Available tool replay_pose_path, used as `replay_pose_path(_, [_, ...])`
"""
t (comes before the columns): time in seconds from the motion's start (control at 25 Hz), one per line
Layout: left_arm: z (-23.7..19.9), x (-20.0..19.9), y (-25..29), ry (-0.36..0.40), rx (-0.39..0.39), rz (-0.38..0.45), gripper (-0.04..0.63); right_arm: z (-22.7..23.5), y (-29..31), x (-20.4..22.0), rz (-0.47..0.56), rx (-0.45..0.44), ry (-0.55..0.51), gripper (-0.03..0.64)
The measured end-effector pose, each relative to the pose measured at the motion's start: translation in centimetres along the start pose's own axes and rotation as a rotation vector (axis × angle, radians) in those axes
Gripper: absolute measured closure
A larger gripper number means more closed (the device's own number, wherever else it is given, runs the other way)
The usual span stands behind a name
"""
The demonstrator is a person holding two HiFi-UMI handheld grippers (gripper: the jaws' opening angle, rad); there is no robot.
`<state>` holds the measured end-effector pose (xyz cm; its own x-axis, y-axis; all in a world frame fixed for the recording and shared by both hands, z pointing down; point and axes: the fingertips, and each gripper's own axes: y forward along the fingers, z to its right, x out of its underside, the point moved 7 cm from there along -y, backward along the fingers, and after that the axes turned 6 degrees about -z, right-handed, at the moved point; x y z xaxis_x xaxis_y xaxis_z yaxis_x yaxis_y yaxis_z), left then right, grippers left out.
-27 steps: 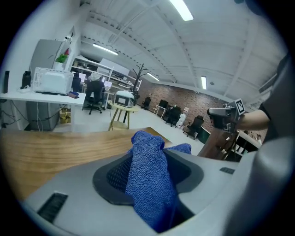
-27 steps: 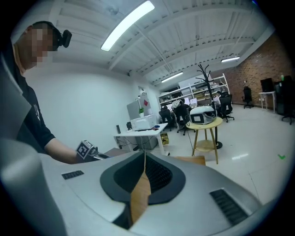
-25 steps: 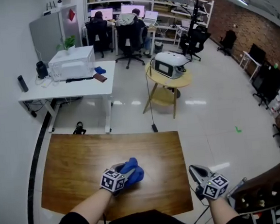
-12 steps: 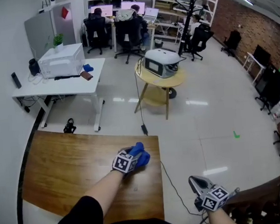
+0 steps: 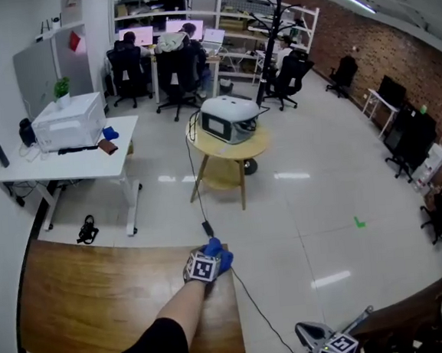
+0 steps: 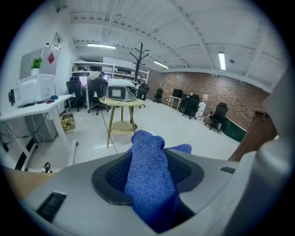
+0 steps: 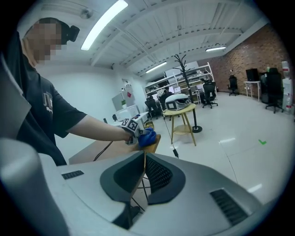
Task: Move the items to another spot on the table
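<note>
A fuzzy blue cloth [image 6: 150, 179] is pinched between the grey jaws of my left gripper [image 6: 152, 184], and its free end sticks up past the pads. In the head view the left gripper [image 5: 216, 255] holds the blue cloth [image 5: 220, 259] over the far right corner of the brown wooden table [image 5: 86, 299]. The right gripper view also shows the cloth [image 7: 148, 137] at that corner. My right gripper [image 5: 302, 331] hangs low beside the table, off its right edge. Its dark pads meet with nothing between them [image 7: 144, 159].
A black cable [image 5: 252, 307] runs across the floor by the table's right edge. A round yellow table [image 5: 203, 144] bearing a white appliance stands beyond. A white desk [image 5: 66, 166] is at far left, dark wooden furniture [image 5: 418, 316] at lower right. People sit at desks at the back.
My left gripper has carried the blue cloth from the table's near middle to its far right corner. The right gripper has dropped toward the bottom of the head view.
</note>
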<state>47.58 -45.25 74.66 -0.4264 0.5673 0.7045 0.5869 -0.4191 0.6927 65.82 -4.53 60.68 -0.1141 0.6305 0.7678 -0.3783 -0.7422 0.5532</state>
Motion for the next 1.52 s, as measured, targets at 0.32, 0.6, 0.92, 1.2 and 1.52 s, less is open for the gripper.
replay_pose_path(0.32, [0.9, 0.8, 2.0, -0.001, 0.051, -0.066, 0.164, 0.8, -1.8, 1.5, 0.003, 0.033, -0.001, 0.604])
replay_pose_path(0.6, [1.2, 0.7, -4.9, 0.064, 0.094, 0.105, 0.103, -0.9, -2.2, 0.4, 0.045, -0.011, -0.016, 0.604])
replay_pose_path(0.92, [1.9, 6.6, -25.3, -0.052, 0.354, 0.392, 0.492, -6.2, -0.2, -1.9, 0.083, -0.124, -0.046, 0.604])
replay_pose_path(1.2, [-3.4, 17.2, -41.7, -0.113, 0.519, 0.484, 0.589, -19.8, 4.7, -1.9, 0.122, -0.190, -0.118, 0.604])
replay_pose_path(1.52, [-7.7, 28.0, -55.6, -0.109, 0.547, 0.387, 0.589, -35.7, 8.9, -1.8, 0.159, -0.280, -0.134, 0.604])
